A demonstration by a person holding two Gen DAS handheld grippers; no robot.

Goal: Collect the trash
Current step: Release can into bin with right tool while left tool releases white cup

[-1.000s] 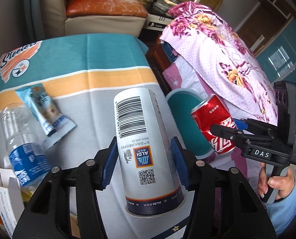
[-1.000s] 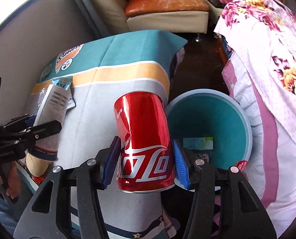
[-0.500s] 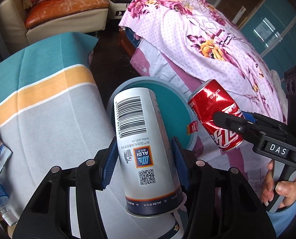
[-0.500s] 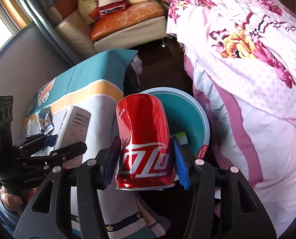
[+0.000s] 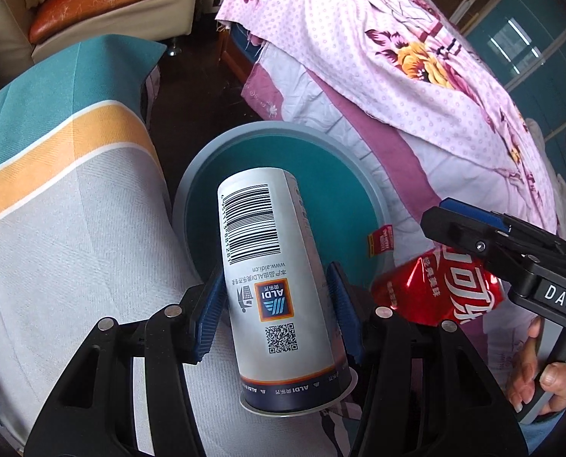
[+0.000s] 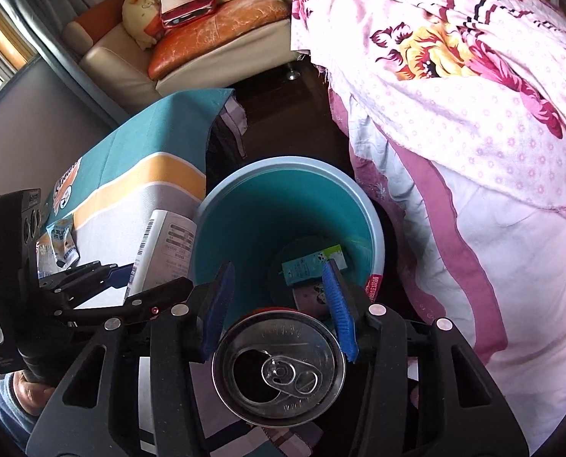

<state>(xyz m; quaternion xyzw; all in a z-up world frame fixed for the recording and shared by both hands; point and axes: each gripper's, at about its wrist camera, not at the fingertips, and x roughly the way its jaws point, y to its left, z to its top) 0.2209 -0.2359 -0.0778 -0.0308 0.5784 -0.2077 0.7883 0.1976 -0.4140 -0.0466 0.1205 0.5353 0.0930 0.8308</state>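
Right wrist: red can [image 6: 279, 365] tipped lid-up, formerly side-on.

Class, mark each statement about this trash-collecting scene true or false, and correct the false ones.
1. The left gripper grips a white ALDI container. True.
2. The teal bin is empty. False: a small carton lies at its bottom.
3. The red can has a sealed top. False: its opening is punched in.
4. The bin stands between the striped cloth and the floral bedspread. True.
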